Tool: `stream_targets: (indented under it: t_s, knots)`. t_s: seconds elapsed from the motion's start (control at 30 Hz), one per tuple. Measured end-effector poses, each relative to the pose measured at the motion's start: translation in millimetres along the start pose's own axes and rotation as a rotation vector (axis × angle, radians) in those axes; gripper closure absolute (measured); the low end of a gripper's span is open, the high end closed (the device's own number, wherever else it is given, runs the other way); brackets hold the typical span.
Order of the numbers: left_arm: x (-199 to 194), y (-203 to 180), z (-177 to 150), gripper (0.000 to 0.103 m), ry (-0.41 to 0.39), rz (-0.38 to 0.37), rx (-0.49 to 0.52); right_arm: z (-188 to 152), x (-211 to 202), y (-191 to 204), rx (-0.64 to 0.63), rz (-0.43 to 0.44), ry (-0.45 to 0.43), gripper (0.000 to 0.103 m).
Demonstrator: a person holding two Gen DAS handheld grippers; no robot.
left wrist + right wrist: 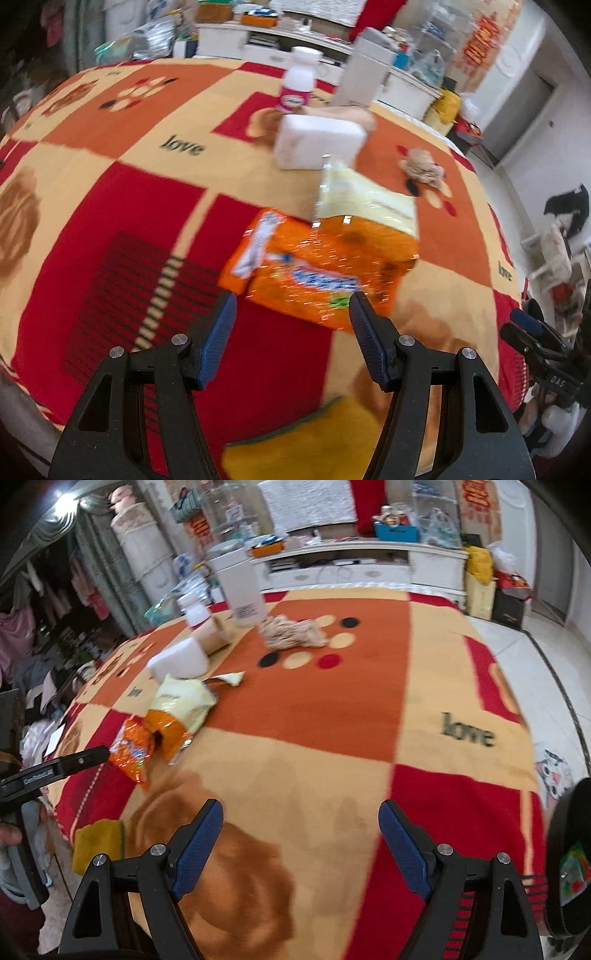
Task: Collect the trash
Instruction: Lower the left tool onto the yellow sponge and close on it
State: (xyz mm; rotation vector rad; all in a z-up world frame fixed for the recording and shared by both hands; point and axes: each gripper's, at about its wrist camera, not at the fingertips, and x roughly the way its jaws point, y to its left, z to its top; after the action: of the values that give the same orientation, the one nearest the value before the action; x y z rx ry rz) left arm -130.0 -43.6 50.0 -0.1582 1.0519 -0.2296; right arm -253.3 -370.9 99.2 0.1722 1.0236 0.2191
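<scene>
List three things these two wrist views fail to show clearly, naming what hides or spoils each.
- Orange snack bag, left wrist view: brand lettering smeared by motion blur.
- White bottle, left wrist view: label too small and blurred.
- Dark round object, right wrist view: cut off by the right edge.

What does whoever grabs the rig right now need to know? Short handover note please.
Left tool: open, empty, pointed down at the orange snack wrapper just ahead of it.
Right tool: open, empty, over bare blanket.
Trash on the blanket: orange snack wrapper with the yellow wrapper lying partly on it, white foam block behind them, crumpled tissue further back, white bottle with pink label, tall white container.
Done: nothing picked up that I can see.
Left: every piece. The orange wrapper looks like the nearest first pick for the left tool.
</scene>
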Motion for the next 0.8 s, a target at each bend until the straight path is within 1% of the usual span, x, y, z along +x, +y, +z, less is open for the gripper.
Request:
stream_targets:
  t_s: [0.1, 0.23, 0.37, 0.43, 0.57, 0.63, 0.67, 0.73, 0.8]
  knots:
    - [4.3, 10.9, -0.4, 0.041, 0.012, 0.01, -0.025, 1.2, 7.4, 16.4, -0.035, 0.023, 0.017, 0.019]
    - [6.7, 17.6, -0.8, 0.041, 0.032, 0.026, -0.018, 1.8, 16.8, 30.9, -0.061, 0.042, 0.041, 0.019]
    - [-7.8, 21.9, -11.4, 0.041, 0.059, -0.008, -0.01, -0.8, 20.5, 43.0, -0.093, 0.078, 0.06, 0.019]
    - [-18.4, 19.1, -21.8, 0.041, 0.066, -0.028, 0.018, -2.0, 25.7, 48.0, -0.108, 0.078, 0.072, 0.019]
    - [-32.0, 4.8, -42.4, 0.04, 0.11, -0.102, 0.11, -2.1, 36.2, 51.9, -0.106, 0.09, 0.093, 0.019]
    - [-36.2, -7.3, -55.7, 0.032, 0.133, -0.136, 0.196, -1.3, 39.7, 55.8, -0.113, 0.095, 0.098, 0.019]
    - [-36.8, -12.1, -61.3, 0.031, 0.138, -0.142, 0.235, -0.8, 40.7, 57.8, -0.117, 0.099, 0.099, 0.019]
    - [-35.2, -20.3, -70.7, 0.031, 0.144, -0.128, 0.31, 0.1, 41.6, 60.8, -0.122, 0.104, 0.1, 0.019]
    - [-29.7, -28.5, -82.4, 0.031, 0.153, -0.076, 0.4, 1.6, 43.4, 64.6, -0.128, 0.108, 0.1, 0.019]
